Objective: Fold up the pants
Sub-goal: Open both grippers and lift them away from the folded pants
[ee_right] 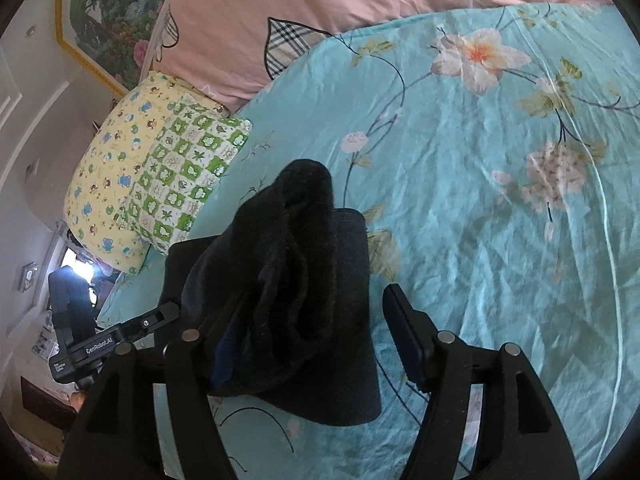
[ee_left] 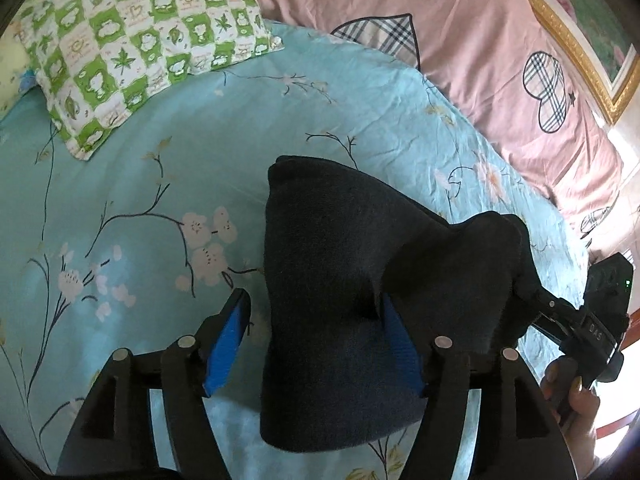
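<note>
The dark navy pants (ee_left: 344,280) lie bunched on the turquoise floral bedsheet (ee_left: 140,184). My left gripper (ee_left: 316,320) is open; the cloth drapes over its right blue-padded finger (ee_left: 400,344) and lies between the jaws. My right gripper (ee_right: 316,320) is also open, with the pants (ee_right: 296,280) heaped over its left finger and the right finger (ee_right: 404,336) bare. The right gripper also shows in the left wrist view (ee_left: 532,296), at the pants' right edge. The left gripper shows in the right wrist view (ee_right: 168,312) at the pants' left edge.
A green checked pillow (ee_left: 140,40) and a yellow cartoon pillow (ee_right: 116,172) lie at the head of the bed. A pink quilt with plaid hearts (ee_left: 480,60) lies along the far side. A gold-framed picture (ee_right: 108,12) hangs on the wall.
</note>
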A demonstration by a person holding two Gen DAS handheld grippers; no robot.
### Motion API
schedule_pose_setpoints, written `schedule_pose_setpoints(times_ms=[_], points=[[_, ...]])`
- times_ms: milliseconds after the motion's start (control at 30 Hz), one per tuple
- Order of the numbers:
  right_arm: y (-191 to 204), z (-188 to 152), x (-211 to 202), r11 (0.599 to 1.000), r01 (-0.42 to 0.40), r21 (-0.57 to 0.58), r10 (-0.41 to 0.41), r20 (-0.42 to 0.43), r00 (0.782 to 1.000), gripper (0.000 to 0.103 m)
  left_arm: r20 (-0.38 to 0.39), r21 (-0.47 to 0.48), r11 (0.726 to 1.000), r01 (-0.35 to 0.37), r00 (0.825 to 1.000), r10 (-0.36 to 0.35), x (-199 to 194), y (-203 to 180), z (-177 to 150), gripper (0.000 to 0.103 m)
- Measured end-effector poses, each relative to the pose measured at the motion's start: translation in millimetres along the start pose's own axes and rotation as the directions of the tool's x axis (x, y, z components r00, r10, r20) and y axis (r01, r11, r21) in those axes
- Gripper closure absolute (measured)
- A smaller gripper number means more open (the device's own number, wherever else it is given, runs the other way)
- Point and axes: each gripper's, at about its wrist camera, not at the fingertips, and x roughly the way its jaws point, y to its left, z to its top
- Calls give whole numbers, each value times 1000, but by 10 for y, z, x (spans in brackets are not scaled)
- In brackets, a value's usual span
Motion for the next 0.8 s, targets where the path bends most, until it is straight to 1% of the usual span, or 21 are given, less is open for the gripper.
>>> schedule_pose_setpoints(times_ms=[67, 133, 200, 300, 367, 433, 567, 700, 800], points=[[45, -8, -47, 1000, -12, -13, 12, 4, 1000, 31, 0, -5, 1000, 4, 1000, -4, -38, 10, -20, 32], [111, -9, -101, 1000, -12, -27, 12, 13, 1000, 23, 11, 6, 1000, -4, 1000, 4, -110, 4, -50, 31], [198, -17, -180, 998, -20, -54, 22, 26, 999, 22, 30, 23, 999, -23, 999, 23, -196, -16, -87, 25], [317, -47, -264, 994, -19, -106, 23, 35, 999, 18, 54, 45, 998, -46, 998, 43, -322, -51, -156, 24], [418, -88, -309, 987, -5, -158, 11, 35, 999, 16, 58, 56, 997, -57, 997, 53, -387, -62, -207, 23], [497, -137, -338, 978, 11, -208, -4, 34, 999, 12, 57, 68, 995, -73, 996, 70, -435, -76, -265, 23], [631, -255, -384, 954, 44, -296, -35, 37, 999, 12, 52, 105, 987, -123, 992, 118, -472, -116, -397, 22], [713, -372, -432, 933, 73, -354, -61, 45, 997, 11, 57, 151, 971, -187, 982, 180, -486, -186, -551, 21], [762, -449, -469, 915, 101, -390, -85, 58, 995, 11, 69, 172, 963, -206, 978, 197, -521, -238, -635, 21]])
